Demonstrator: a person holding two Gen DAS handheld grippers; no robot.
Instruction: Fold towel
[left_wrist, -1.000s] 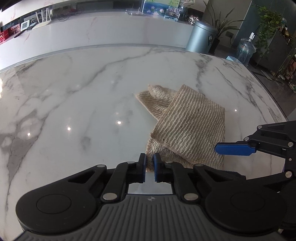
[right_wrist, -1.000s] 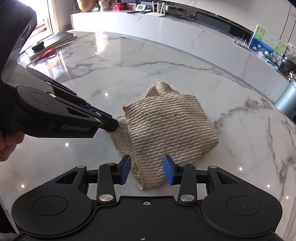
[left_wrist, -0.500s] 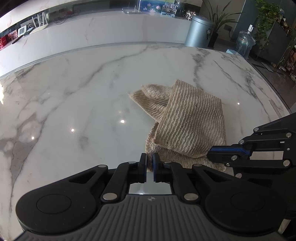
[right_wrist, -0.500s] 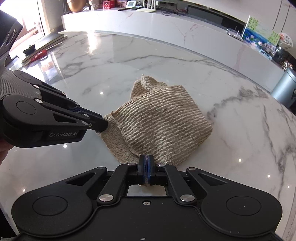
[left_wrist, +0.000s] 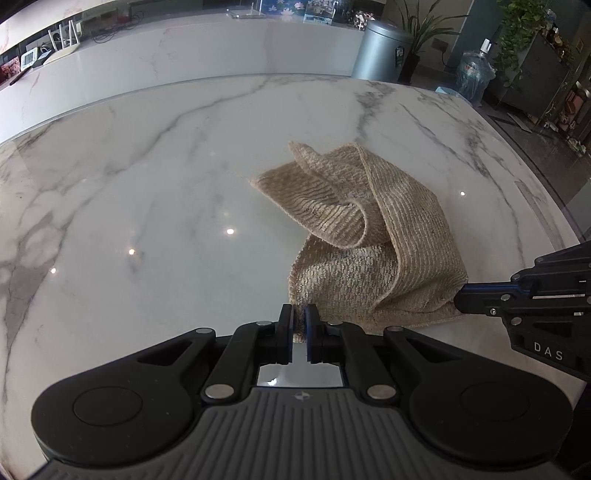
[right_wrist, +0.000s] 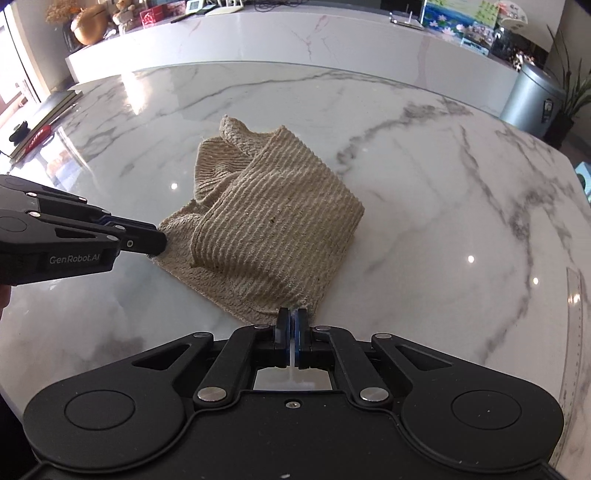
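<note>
On the marble worktop (left_wrist: 155, 192), near its middle, lies the towel (left_wrist: 373, 236) — a beige ribbed cloth, loosely bunched, with one flap curled over itself and a point of fabric standing up at its far side. The near edge of the cloth lies flat on the stone.

The left tongs (left_wrist: 300, 325) are nearly closed, with only a thin slit between the blue-faced pads, and they pinch the near left corner of the towel; in the right wrist view the same tongs (right_wrist: 157, 243) come in from the left and their tips meet the cloth's left corner. The right tongs (right_wrist: 292, 328) are fully closed, pads pressed together on the near right corner of the towel; their jaws have just been closing, and the hem sits between them. In the left wrist view the right tongs (left_wrist: 460, 295) reach in from the right edge and clamp the cloth's right corner.

White lettering on the side of the left tool reads "GenRobot.AI" (right_wrist: 74, 258); the right tool's side shows the letters "DAS" (left_wrist: 548, 352), the rest cut off.

Beyond the worktop's far edge runs a white marble counter (right_wrist: 295, 40), with a grey metal bin (left_wrist: 384, 50) standing past its right end — the label on the bin is too small to read.
</note>
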